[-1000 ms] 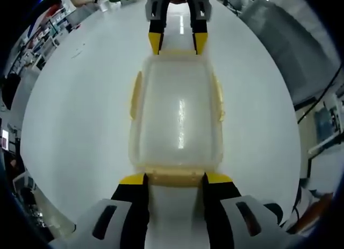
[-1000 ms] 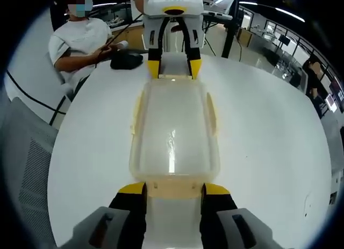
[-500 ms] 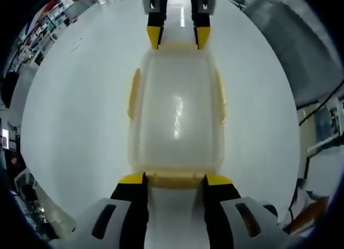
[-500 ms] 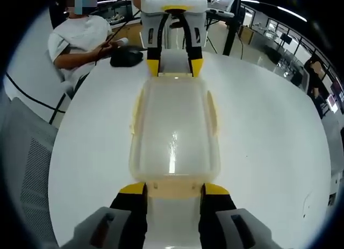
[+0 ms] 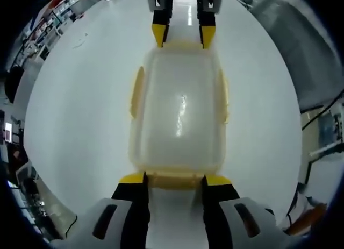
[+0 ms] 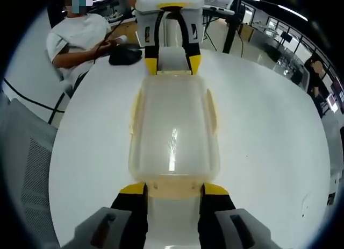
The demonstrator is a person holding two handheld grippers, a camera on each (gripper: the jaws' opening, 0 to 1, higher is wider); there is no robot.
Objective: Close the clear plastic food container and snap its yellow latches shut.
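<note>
Fingers of left gripper (image 5: 172,180) spread, straddling near end latch (image 5: 174,178) of clear food container (image 5: 178,112) on white table (image 5: 70,114). Right gripper (image 6: 172,189) likewise spread at the opposite end latch (image 6: 173,187); container's long axis runs between them, each equally near.

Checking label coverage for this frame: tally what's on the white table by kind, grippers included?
Clear plastic container: 1
Yellow latches: 4, at the near end, far end, left side, right side
Grippers: 2, left gripper, right gripper
Black object by the seated person: 1
Total: 8
</note>
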